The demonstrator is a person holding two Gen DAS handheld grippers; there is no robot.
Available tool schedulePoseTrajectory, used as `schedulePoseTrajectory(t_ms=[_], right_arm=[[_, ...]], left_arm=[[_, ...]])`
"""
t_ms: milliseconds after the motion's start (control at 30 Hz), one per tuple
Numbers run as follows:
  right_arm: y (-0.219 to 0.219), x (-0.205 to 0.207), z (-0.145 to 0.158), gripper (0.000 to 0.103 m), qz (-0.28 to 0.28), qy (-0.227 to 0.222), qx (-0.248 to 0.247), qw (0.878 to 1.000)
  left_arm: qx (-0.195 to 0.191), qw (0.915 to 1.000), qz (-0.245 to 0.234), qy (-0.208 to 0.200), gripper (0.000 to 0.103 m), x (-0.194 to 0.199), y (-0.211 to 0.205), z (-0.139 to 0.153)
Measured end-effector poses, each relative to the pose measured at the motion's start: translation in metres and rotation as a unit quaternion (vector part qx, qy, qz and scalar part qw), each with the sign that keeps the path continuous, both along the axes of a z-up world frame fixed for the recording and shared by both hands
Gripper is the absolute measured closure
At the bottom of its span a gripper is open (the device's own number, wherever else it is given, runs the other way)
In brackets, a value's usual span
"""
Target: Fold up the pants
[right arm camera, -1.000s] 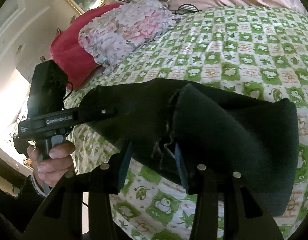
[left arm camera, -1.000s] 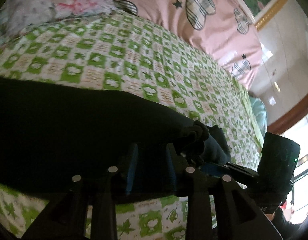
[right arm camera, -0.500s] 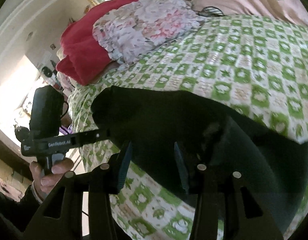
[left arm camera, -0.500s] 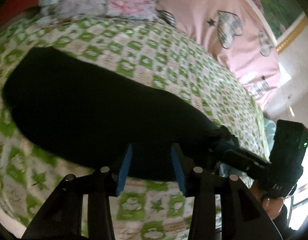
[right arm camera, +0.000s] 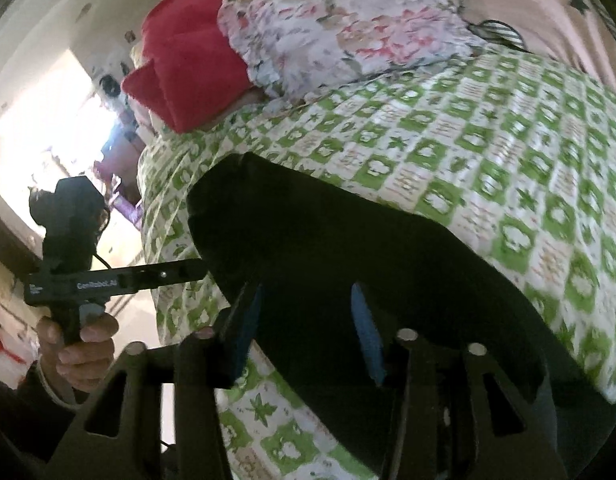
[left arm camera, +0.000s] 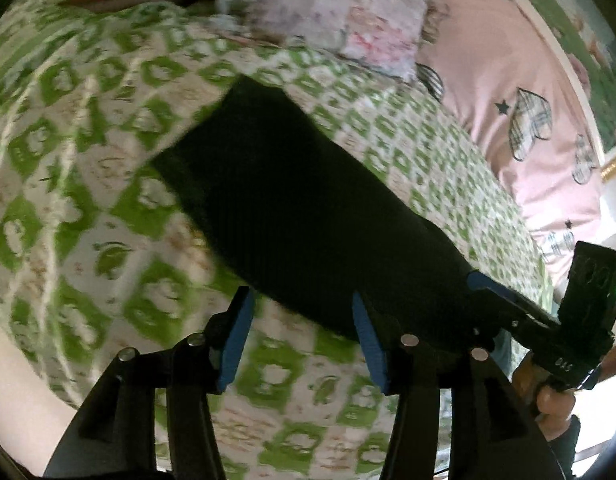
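The black pants [left arm camera: 308, 216] lie folded as a long dark band on the green-and-white checked bedspread [left arm camera: 88, 208]. They also show in the right wrist view [right arm camera: 347, 248]. My left gripper [left arm camera: 302, 340] is open at the pants' near edge, with nothing between its blue pads. My right gripper [right arm camera: 308, 332] is open, its jaws standing over the pants' near edge. The right gripper also shows at the right of the left wrist view [left arm camera: 507, 304], against the pants' end. The left gripper shows at the left of the right wrist view [right arm camera: 148, 276], beside the pants' other end.
A floral pillow [right arm camera: 339, 20] and a red pillow [right arm camera: 188, 60] lie at the head of the bed. A pink quilt with hearts [left arm camera: 507, 80] lies along the far side. The bed's edge [right arm camera: 156, 288] drops off at the left.
Both grippers have opened and let go of the pants, which now lie flat on the bed. Both have drawn back a little from the cloth.
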State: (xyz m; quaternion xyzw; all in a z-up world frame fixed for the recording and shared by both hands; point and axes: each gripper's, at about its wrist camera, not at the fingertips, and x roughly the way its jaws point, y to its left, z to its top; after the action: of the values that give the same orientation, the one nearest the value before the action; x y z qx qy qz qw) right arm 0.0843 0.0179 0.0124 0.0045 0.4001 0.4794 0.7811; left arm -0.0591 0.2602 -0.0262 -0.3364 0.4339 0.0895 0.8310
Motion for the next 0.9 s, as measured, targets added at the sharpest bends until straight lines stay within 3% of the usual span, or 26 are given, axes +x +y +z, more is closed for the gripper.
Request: schedulePoseTrajectory(t_ms=[600,900], right_arm=[[0.100,0.031,0.013,0.045,0.099,-0.068,-0.080,0.990],[0.139,0.047,0.016,0.045,0.143,-0.064,-0.084,0.984]], left_arm=[[-0.023,0.9970,0.073,0.014,0.047,-0.018,0.049,-0.012],[-0.032,0.9956,0.086,0.019,0.044,-0.007,0.059,-0.020]])
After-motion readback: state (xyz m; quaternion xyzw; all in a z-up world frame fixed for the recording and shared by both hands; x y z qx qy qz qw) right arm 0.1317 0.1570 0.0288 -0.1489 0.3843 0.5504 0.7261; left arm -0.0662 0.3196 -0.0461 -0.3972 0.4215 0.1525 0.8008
